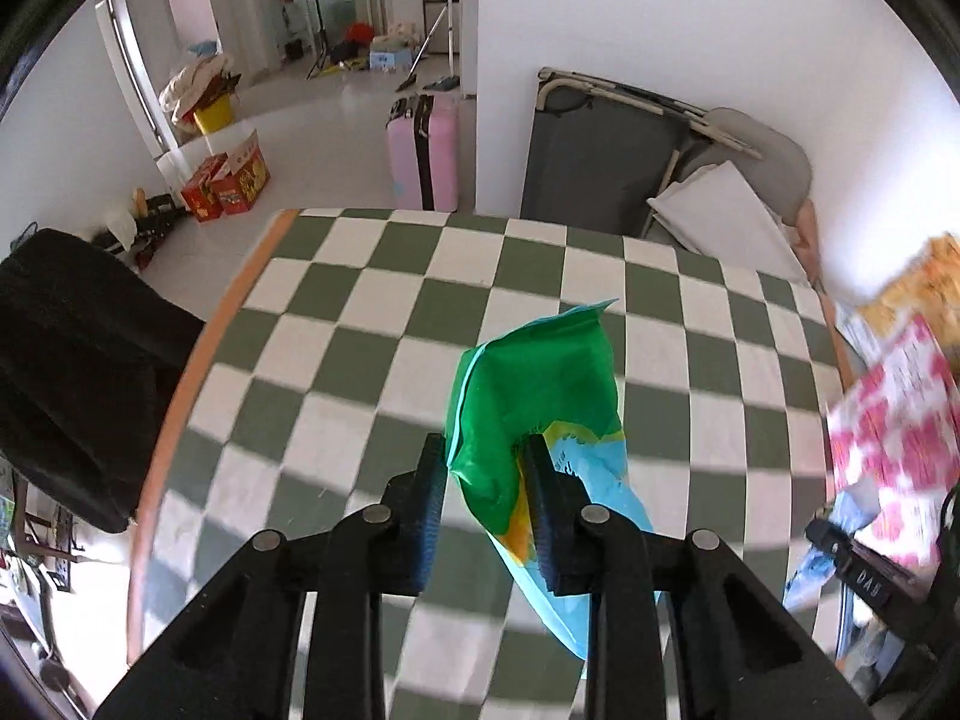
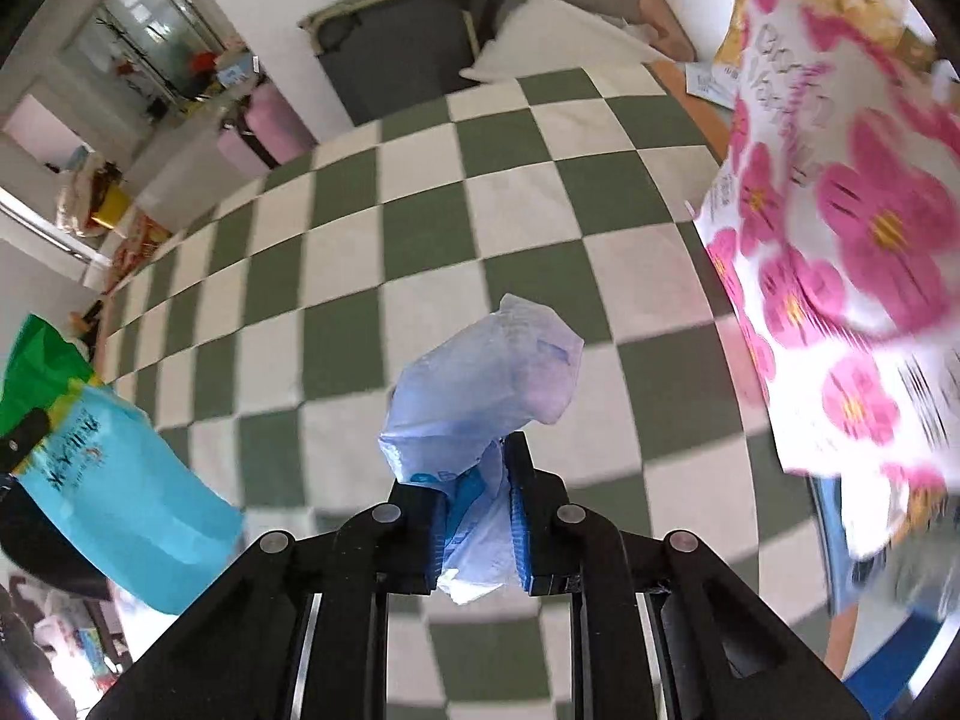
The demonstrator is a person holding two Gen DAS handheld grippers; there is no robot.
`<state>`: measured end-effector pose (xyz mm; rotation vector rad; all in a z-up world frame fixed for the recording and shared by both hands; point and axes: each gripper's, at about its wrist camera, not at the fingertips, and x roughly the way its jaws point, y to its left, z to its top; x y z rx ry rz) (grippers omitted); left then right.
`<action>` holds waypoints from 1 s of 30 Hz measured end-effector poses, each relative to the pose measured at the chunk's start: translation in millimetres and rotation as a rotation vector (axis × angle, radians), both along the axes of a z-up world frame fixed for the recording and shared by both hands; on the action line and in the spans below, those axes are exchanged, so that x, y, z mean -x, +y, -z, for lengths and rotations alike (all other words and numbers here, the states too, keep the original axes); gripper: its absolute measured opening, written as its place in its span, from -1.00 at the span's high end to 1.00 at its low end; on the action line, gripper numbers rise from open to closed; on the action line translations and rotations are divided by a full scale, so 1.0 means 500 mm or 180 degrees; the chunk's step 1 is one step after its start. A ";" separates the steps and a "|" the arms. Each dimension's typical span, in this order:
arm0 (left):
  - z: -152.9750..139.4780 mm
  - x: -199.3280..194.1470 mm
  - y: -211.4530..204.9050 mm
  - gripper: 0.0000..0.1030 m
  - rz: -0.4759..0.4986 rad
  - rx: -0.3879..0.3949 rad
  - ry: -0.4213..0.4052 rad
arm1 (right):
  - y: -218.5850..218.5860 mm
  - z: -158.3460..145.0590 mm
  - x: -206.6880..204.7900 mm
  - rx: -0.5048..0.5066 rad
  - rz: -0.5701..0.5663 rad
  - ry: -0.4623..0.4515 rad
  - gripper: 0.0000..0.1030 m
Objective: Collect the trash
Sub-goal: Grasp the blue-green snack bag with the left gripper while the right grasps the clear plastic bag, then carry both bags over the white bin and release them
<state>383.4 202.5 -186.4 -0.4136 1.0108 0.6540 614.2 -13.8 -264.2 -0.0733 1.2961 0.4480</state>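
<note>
My left gripper [image 1: 487, 456] is shut on a green and light blue snack bag [image 1: 534, 396], held above the green and white checked table [image 1: 372, 324]. The same bag shows at the left of the right wrist view [image 2: 114, 480]. My right gripper [image 2: 477, 468] is shut on a crumpled pale blue plastic wrapper [image 2: 486, 384], also held above the table [image 2: 420, 228]. A white bag with pink flowers [image 2: 840, 252] hangs at the table's right edge; it shows blurred in the left wrist view [image 1: 894, 426].
A black cloth-covered object [image 1: 78, 360] sits beside the table's left edge. Beyond the far edge stand a folded grey cot [image 1: 600, 150], a white pillow [image 1: 720, 210] and a pink suitcase [image 1: 423, 150]. Red boxes [image 1: 228, 180] lie on the floor.
</note>
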 end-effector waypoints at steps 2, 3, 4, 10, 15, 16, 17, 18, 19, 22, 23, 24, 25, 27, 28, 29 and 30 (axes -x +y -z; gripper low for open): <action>-0.020 0.066 -0.030 0.57 0.0081 -0.0041 -0.0049 | -0.025 -0.035 0.067 -0.0078 -0.0014 -0.0034 0.65; -0.030 0.103 -0.045 0.57 0.0132 -0.0059 -0.0075 | -0.034 -0.051 0.102 -0.0110 -0.0025 -0.0052 0.65; -0.036 0.132 -0.057 0.57 0.0176 -0.0062 -0.0100 | -0.042 -0.067 0.141 -0.0142 -0.0040 -0.0073 0.65; -0.066 0.353 -0.137 0.57 0.0528 -0.0049 -0.0241 | -0.096 -0.142 0.410 -0.0290 -0.0051 -0.0242 0.65; -0.040 0.513 -0.201 0.57 0.0785 0.0141 -0.0141 | -0.164 -0.158 0.664 -0.0347 0.0096 -0.0153 0.65; -0.027 0.546 -0.213 0.57 0.0809 0.0211 -0.0090 | -0.173 -0.155 0.693 -0.0356 0.0110 -0.0114 0.65; -0.014 0.574 -0.224 0.57 0.0833 0.0276 -0.0044 | -0.190 -0.147 0.746 -0.0351 0.0133 -0.0040 0.65; 0.002 0.601 -0.235 0.57 0.0851 0.0342 0.0019 | -0.201 -0.141 0.778 -0.0345 0.0131 0.0014 0.65; 0.027 0.629 -0.247 0.57 0.0855 0.0422 0.0118 | -0.212 -0.131 0.810 -0.0343 0.0132 0.0077 0.65; 0.111 0.688 -0.269 0.57 0.0844 0.0635 0.0409 | -0.250 -0.082 0.899 -0.0312 0.0125 0.0311 0.65; 0.139 0.701 -0.274 0.57 0.0833 0.0719 0.0484 | -0.265 -0.049 0.928 -0.0269 0.0108 0.0428 0.65; 0.184 0.713 -0.281 0.57 0.0795 0.0830 0.0589 | -0.274 -0.020 0.945 -0.0237 0.0095 0.0531 0.65; 0.213 0.718 -0.285 0.57 0.0768 0.0881 0.0654 | -0.285 0.014 0.966 -0.0196 0.0081 0.0652 0.65; 0.292 0.728 -0.296 0.56 0.0726 0.1003 0.0815 | -0.298 0.073 0.989 -0.0129 0.0054 0.0821 0.65; 0.345 0.730 -0.300 0.56 0.0677 0.1063 0.0898 | -0.302 0.109 0.998 -0.0081 0.0024 0.0901 0.65; 0.385 0.727 -0.301 0.56 0.0657 0.1109 0.0960 | -0.306 0.157 1.007 -0.0023 -0.0017 0.0978 0.65; 0.444 0.722 -0.302 0.56 0.0615 0.1151 0.1056 | -0.309 0.198 1.013 0.0006 -0.0044 0.1038 0.65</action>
